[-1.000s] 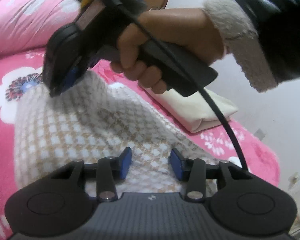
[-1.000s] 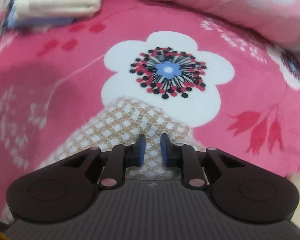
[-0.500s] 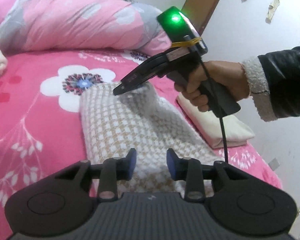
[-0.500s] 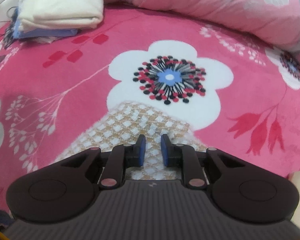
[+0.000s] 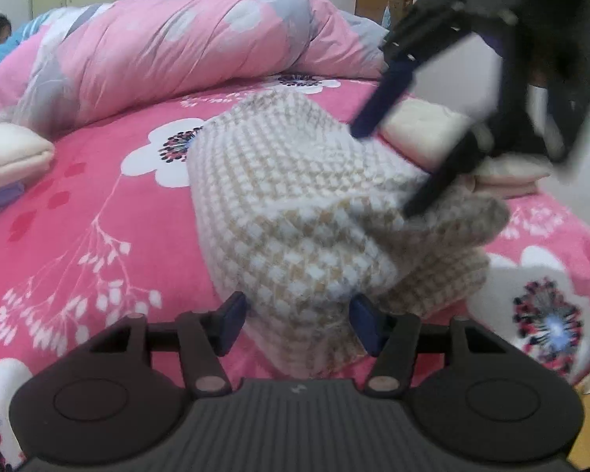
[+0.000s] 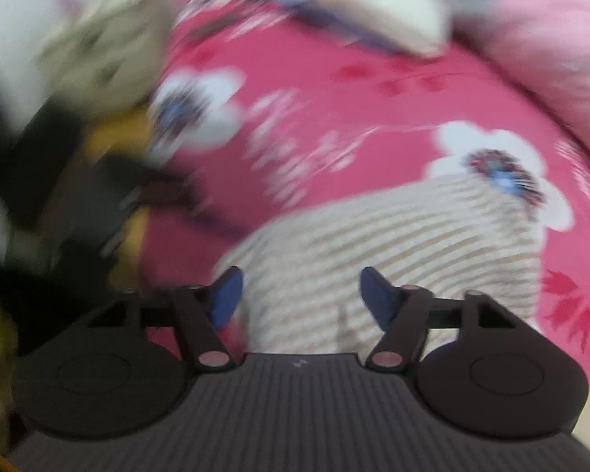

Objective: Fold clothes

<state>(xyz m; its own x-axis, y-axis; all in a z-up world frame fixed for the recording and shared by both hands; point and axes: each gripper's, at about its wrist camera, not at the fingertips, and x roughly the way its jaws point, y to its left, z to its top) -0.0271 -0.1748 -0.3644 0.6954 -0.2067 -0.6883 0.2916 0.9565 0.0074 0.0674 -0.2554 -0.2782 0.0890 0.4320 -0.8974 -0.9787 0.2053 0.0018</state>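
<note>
Item: checked knit garment (image 5: 295, 204), folded over; both your grippers opening, releasing it (right view blurred). Next: smooth the fold.

left gripper (image 5: 297, 322): points downward, jaws opening, blue pads apart with cloth lying between them, not pressed from either side. right gripper (image 6: 297, 299): points steeply down, jaws opening, pads wide apart, nothing pinched; view smeared by blur. from the left wrist view the right gripper (image 5: 385, 169) hangs at upper right, tilted, fingers spread. hands not clearly visible.
</note>
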